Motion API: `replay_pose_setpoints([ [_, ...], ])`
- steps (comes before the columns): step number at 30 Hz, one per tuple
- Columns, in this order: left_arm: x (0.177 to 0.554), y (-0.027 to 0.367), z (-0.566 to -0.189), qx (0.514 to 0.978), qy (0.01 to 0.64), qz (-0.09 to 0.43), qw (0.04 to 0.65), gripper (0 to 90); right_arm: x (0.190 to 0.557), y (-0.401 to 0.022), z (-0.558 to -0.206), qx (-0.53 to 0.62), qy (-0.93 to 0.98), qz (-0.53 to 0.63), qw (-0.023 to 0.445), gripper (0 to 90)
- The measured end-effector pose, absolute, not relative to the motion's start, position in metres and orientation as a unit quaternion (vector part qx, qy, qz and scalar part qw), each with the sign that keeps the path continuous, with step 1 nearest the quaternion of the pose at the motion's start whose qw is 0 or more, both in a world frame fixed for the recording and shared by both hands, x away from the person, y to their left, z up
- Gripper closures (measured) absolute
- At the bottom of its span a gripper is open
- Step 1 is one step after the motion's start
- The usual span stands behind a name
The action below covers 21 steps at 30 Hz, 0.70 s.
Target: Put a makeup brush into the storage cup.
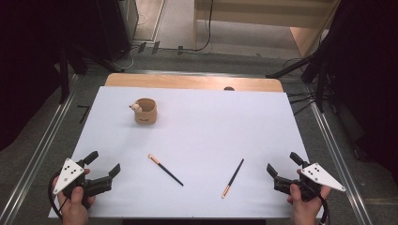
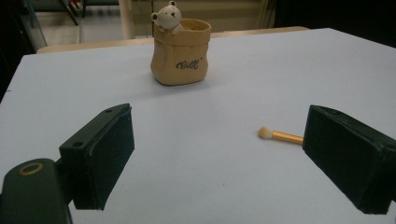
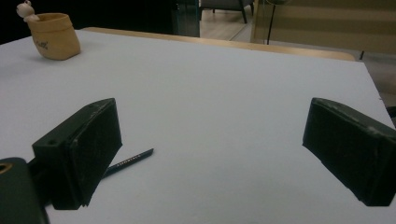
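White counter [image 1: 197, 140] from high view: tan bear pot [image 1: 144, 111] far left, two makeup brushes lying flat, left brush [image 1: 165, 169] and right brush [image 1: 233, 178], well apart. Left gripper [image 1: 102, 165] and right gripper [image 1: 282, 168] at near corners, spread wide, empty, likely poised for start.

Left gripper view: jaws wide, brush tip [image 2: 280, 136] beside right jaw, pot [image 2: 180, 51] beyond.

Right gripper view: jaws wide, dark handle [image 3: 130, 161] by left jaw, pot [image 3: 52, 35] far off.

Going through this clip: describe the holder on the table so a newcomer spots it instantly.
Start at the white table and look to its far left part. The tan holder stands there alone, apart from both brushes, and has a small bear figure on its rim.
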<state>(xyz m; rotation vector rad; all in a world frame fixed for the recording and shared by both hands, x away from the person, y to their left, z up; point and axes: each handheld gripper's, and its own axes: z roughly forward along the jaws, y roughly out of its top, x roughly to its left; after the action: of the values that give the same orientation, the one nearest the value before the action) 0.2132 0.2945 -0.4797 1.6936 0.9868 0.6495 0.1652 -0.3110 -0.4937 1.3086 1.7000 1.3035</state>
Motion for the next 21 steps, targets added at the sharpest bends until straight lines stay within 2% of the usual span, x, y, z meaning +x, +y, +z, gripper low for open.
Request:
replay_pose_setpoints([
  [6, 0.212, 0.296, -0.480, 0.705, 0.411, 0.272, 0.511, 9.4, 0.166, -0.311, -0.492, 0.493, 0.645, 0.496, 0.308, 7.4],
  [21, 0.209, 0.302, -0.482, 0.702, 0.416, 0.280, 0.505, 9.4, 0.171, -0.298, -0.488, 0.459, 0.674, 0.491, 0.306, 5.4],
])
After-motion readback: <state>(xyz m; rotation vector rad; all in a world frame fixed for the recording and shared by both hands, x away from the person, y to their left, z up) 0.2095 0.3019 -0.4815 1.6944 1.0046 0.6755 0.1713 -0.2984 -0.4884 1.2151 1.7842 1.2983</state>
